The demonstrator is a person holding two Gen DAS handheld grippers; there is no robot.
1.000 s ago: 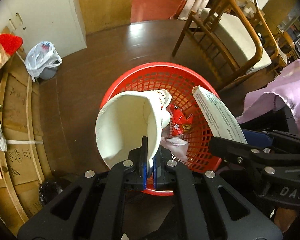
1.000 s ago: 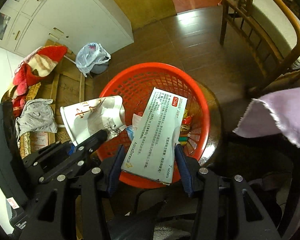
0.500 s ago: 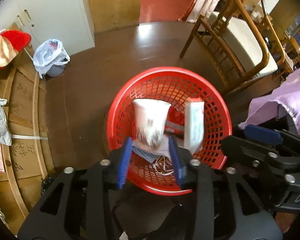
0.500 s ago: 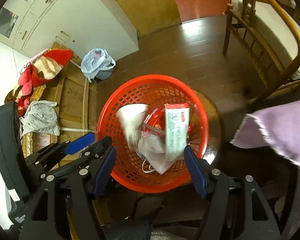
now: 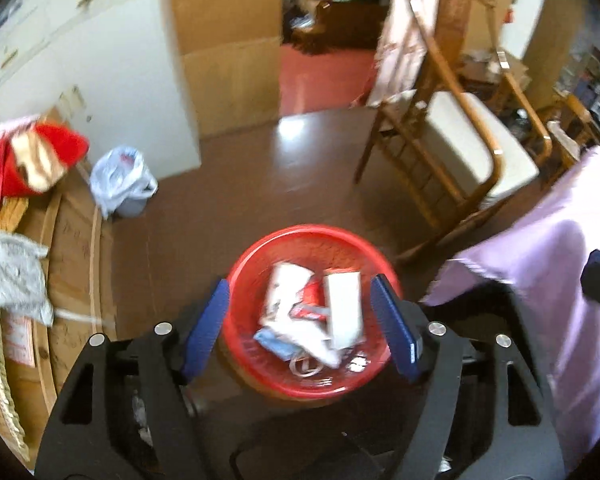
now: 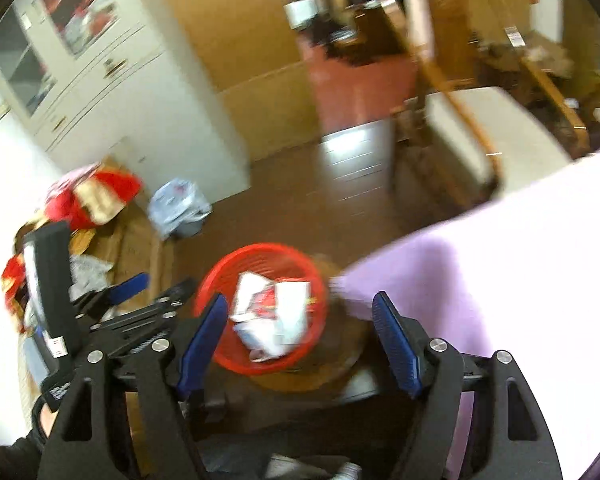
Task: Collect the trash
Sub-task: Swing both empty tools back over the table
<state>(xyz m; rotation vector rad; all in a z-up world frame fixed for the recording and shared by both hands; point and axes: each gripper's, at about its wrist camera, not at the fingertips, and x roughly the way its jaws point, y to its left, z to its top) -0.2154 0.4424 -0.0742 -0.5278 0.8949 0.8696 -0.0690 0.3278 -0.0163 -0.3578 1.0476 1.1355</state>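
Note:
A red mesh basket [image 5: 260, 376] stands on a dark floor below both grippers; it also shows in the right wrist view [image 6: 216, 288]. In it lie a white paper cup [image 5: 280, 300], a white medicine box [image 5: 342, 312] and red wrappers [image 5: 310, 308]. My left gripper [image 5: 300, 324] is open and empty, well above the basket. My right gripper [image 6: 300, 332] is open and empty, also high above it. The left gripper shows at the left of the right wrist view [image 6: 140, 304]. Both views are blurred.
A wooden chair with a pale cushion [image 5: 472, 152] stands at the right. A lilac cloth [image 5: 560, 280] hangs at the right edge. A bagged small bin [image 5: 120, 188], cardboard and red fabric [image 5: 40, 160] lie at the left by white cabinets.
Both grippers opened and let go: the cup and the medicine box fell into the basket. Both grippers have since risen away, so the basket looks smaller.

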